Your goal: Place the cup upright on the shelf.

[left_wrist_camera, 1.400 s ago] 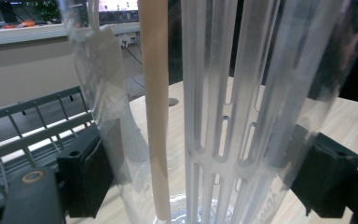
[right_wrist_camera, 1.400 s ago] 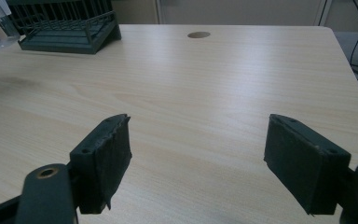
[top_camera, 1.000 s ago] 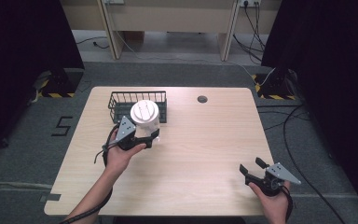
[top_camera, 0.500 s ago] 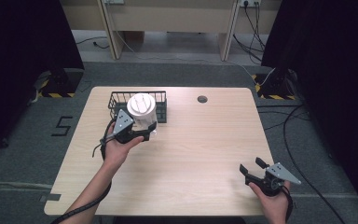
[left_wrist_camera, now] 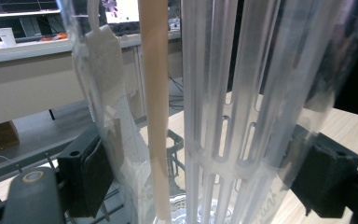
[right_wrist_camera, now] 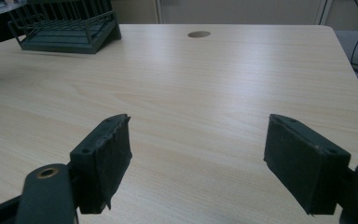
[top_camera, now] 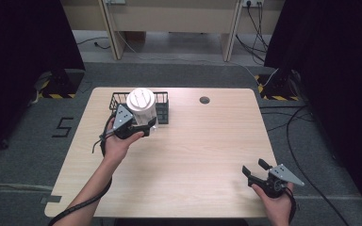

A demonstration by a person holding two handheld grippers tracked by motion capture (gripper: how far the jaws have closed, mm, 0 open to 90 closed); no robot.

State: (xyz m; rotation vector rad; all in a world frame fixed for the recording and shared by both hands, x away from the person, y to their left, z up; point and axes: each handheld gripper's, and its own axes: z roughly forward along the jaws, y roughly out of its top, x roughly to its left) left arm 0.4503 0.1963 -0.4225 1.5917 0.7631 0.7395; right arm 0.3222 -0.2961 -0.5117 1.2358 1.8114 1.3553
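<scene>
Left gripper (top_camera: 143,123) clamps a clear tumbler (top_camera: 141,109) with white lid, held upright over the near edge of the wire basket (top_camera: 162,106), probably off the table (top_camera: 202,146). Right gripper (top_camera: 259,173) spread wide, holding nothing, low at the near right corner.

Left gripper (top_camera: 140,126) clamped on clear cup (top_camera: 142,109) over wire basket (top_camera: 162,107)

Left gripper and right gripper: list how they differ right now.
The left gripper is shut on a clear plastic cup with a white lid, held by the black wire basket; the right gripper is open and holds nothing. The left is at the table's far left, the right at its near right corner. Both have black jaws.
</scene>
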